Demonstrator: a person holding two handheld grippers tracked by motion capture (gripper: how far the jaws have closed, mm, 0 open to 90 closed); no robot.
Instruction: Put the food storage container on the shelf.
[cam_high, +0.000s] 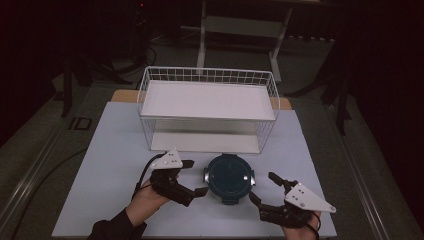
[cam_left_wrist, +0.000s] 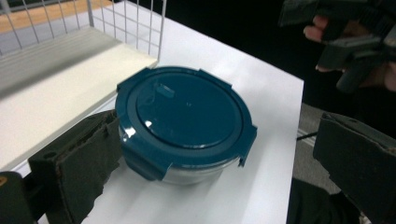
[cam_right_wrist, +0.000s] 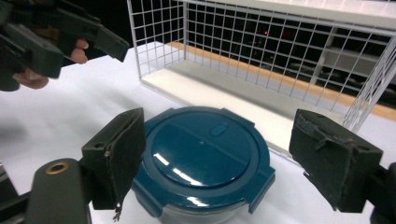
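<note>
Container (cam_high: 229, 178): round, blue-lidded, on tabletop (cam_high: 115, 165) between both claws. Left claw (cam_high: 191, 177) apart, empty. Right claw (cam_high: 264, 188) apart, nearer, straddling container, no contact.

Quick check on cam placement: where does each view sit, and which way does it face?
High view: above the person's side, looking forward and down at the table, wire shelf, both hands with grippers.
Left gripper view: on the left gripper, facing the blue-lidded container between its open jaws.
Right gripper view: on the right gripper, facing the container from the opposite side.
Shared: container, shelf.
</note>
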